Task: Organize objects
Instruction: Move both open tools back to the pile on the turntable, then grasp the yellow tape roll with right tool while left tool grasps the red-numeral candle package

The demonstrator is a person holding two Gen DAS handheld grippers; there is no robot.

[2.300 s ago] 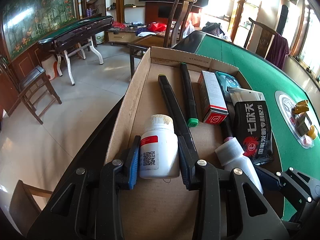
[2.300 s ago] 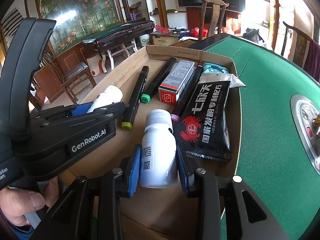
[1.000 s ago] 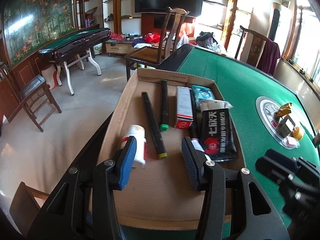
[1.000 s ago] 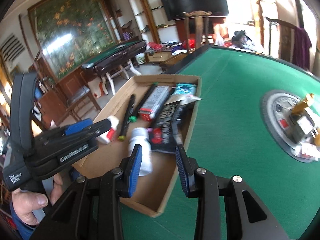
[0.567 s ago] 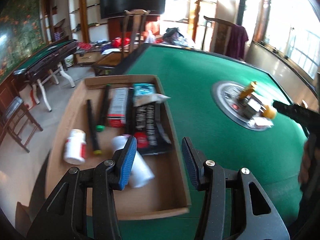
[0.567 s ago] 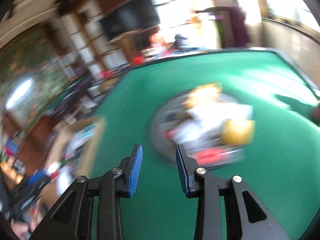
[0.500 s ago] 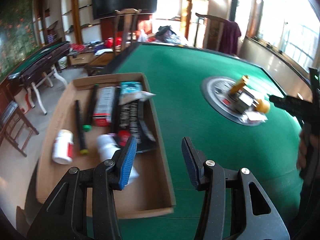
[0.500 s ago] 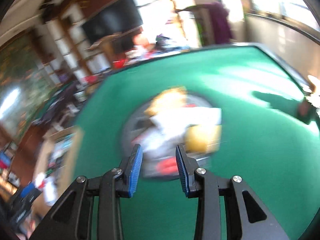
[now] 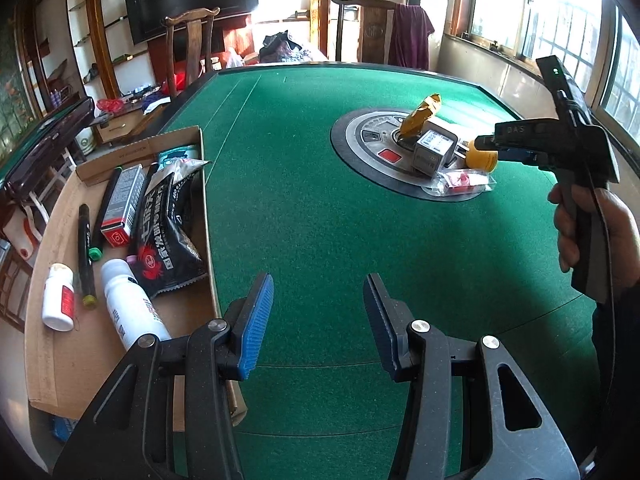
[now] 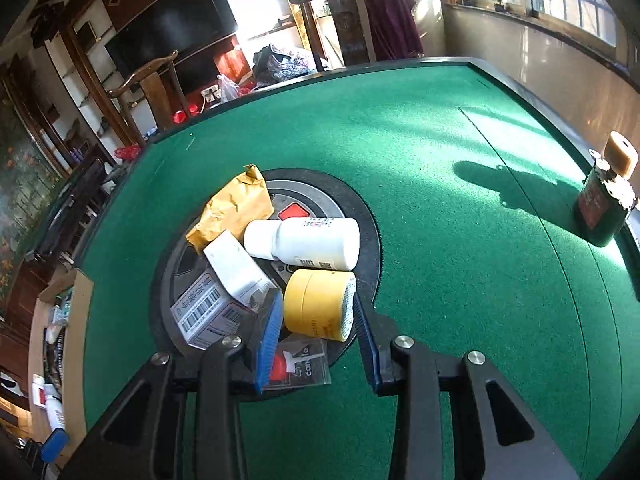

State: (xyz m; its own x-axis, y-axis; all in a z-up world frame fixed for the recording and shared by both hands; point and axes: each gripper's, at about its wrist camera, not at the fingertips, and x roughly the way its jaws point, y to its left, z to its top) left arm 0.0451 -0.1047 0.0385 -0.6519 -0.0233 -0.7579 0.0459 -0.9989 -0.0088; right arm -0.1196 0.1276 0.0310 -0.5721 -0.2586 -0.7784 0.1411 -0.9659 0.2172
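My right tongs (image 10: 314, 336) straddle the yellow tape roll (image 10: 318, 305) at lower centre, jaws wide, not yet gripping. Left tongs (image 9: 318, 320) hang wide and empty. Next: close, then carry it to the cardboard box (image 9: 100, 344).

Matt green felt covers the bench (image 10: 460, 168); the box (image 9: 60, 344) is plain cardboard, the bottle (image 10: 304, 243) smooth white plastic.
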